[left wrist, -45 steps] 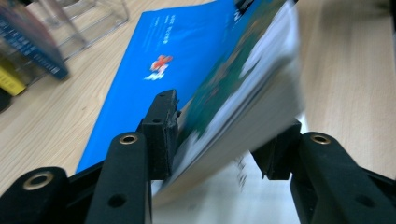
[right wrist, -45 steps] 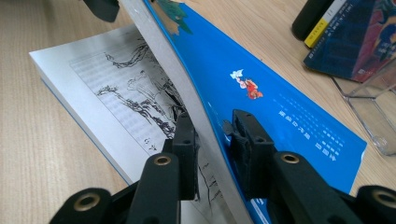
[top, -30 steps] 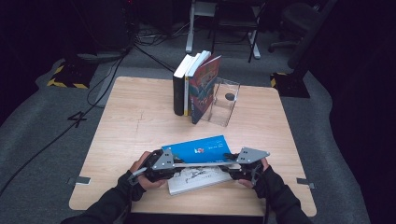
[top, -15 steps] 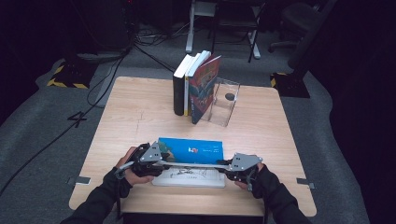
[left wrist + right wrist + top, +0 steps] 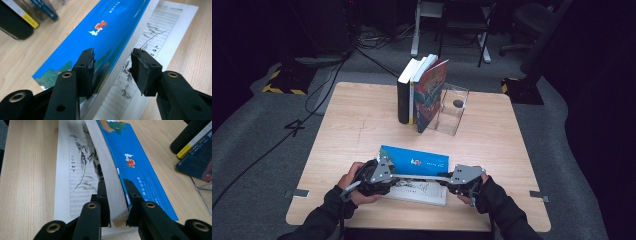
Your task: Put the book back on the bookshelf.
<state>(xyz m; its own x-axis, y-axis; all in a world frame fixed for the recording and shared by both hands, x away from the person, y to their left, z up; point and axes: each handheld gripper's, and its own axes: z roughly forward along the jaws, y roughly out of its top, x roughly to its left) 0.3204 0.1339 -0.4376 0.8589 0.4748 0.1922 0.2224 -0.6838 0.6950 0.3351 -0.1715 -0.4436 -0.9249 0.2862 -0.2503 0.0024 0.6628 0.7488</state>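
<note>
Here the blue book stands tilted on its long edge at the table's near side, over a white book, long axis running left to right; the right gripper clamps its right end. The left gripper, jaws just opening, straddles the left end with pads apart from it.

Blue-covered book tilted up on its long edge, near bench front; it stands upon a flat white book bearing ink landscape drawing and text.

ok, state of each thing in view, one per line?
blue book: tilted on edge over the white book
white book: flat on table
left hand-held gripper: open, straddling blue book
right hand-held gripper: shut on blue book
standing books: upright against clear bookend
</note>
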